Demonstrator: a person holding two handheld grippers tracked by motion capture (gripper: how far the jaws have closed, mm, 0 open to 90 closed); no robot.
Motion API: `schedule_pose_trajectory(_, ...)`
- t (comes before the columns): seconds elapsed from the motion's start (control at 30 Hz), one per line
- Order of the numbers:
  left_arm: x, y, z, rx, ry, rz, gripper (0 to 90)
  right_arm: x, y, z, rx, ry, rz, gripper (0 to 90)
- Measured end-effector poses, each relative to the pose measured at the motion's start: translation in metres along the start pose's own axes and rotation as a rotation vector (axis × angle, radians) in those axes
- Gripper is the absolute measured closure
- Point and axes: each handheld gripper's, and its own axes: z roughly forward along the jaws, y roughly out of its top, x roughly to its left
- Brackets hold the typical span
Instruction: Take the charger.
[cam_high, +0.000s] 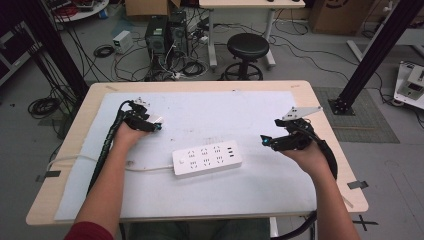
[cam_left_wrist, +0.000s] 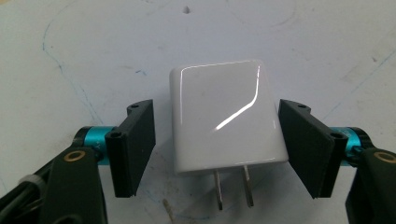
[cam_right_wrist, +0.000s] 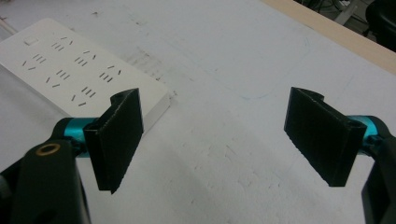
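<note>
High view. My left gripper (cam_high: 159, 126) sits at the left part of the white mat (cam_high: 210, 107) that covers the wooden table (cam_high: 305, 92), its tips at a small white wall charger (cam_high: 156, 120). My right gripper (cam_high: 264, 141) rests at the right part of the mat, tips pointing toward a white power strip (cam_high: 207, 157). The strip lies flat near the mat's middle, between my two hands, sockets up, its white cord (cam_high: 145, 169) running off to the left under my left forearm. Beyond the table: a black stool (cam_high: 247, 47) and computer towers (cam_high: 165, 35) on the floor.

Left gripper view. The wall charger (cam_left_wrist: 226, 116) lies flat on the mat (cam_left_wrist: 93, 46) between my two black pads (cam_left_wrist: 135, 144), its two metal prongs (cam_left_wrist: 232, 186) pointing back toward me. A narrow gap shows between the left pad and the charger's side; the right pad stands at or just off the other side, and I cannot tell whether it touches. My jaws are partly closed around the charger, not yet clamped.

Right gripper view. My right gripper (cam_right_wrist: 215, 135) has its jaws spread wide with bare mat between the pads (cam_right_wrist: 116, 135). The power strip (cam_right_wrist: 79, 70) lies to the upper left, its near corner just behind the left pad. The table's wooden edge (cam_right_wrist: 341, 37) crosses the upper right.
</note>
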Motion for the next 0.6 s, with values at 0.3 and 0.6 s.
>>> schedule_pose_trajectory(0.3,-0.0011,-0.0002,0.0016,0.003,-0.011,0.001,36.2,0.0001,-0.0002,0.0000,0.000,0.000,-0.001,20.2)
schedule_pose_trajectory(0.6,-0.0055,0.0021,-0.0046,-0.003,0.005,0.022,42.5,0.0003,-0.0010,0.0000,-0.004,-0.002,-0.001,20.2)
